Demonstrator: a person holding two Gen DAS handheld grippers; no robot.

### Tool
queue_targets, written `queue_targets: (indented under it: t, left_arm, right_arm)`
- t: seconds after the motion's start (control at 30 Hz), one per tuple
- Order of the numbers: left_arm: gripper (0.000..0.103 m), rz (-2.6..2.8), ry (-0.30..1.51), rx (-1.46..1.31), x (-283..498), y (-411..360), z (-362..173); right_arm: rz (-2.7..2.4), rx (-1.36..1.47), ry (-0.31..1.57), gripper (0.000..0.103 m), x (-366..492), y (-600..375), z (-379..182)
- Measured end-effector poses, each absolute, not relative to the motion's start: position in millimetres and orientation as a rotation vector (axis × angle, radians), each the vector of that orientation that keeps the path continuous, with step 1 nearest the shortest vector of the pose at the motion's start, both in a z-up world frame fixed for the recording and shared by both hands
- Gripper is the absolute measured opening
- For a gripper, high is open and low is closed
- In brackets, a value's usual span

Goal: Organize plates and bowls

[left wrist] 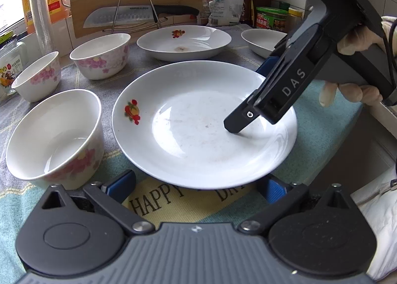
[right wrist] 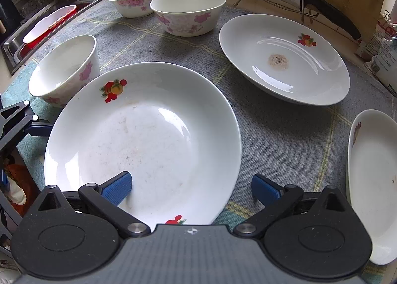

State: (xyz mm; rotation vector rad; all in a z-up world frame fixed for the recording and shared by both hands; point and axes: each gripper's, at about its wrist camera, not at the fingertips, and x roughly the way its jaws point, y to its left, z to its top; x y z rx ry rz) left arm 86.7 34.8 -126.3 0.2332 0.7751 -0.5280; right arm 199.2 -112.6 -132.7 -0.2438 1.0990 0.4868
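Both hand-held grippers gape wide: the left hand-held gripper [left wrist: 196, 186] held level, the right hand-held gripper [right wrist: 191, 184] angled steeply down.

The steel knife blade [left wrist: 119, 14] is showing "SUPOR"; the black right gripper [left wrist: 250, 120] is bearing "DAS"; the printed cloth [left wrist: 158, 203] between the left fingers is reading "HAPPY".

The near rim of the big plate [right wrist: 139, 135] is hidden behind the right tool [right wrist: 191, 188]. A small dish [right wrist: 372, 184] is cut off by the right edge. The knife [left wrist: 139, 14] tip hides behind a wire rack [left wrist: 135, 8]. Words on the jars [left wrist: 269, 19] are too small to read.
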Motion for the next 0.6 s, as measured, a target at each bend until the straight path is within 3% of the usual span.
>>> queue_targets:
  t: [0.6]
  left_arm:
    - [0.102, -0.628, 0.706, 0.252, 86, 43, -129]
  right_arm:
    - [0.440, -0.220, 1.105, 0.103, 206, -96, -134]
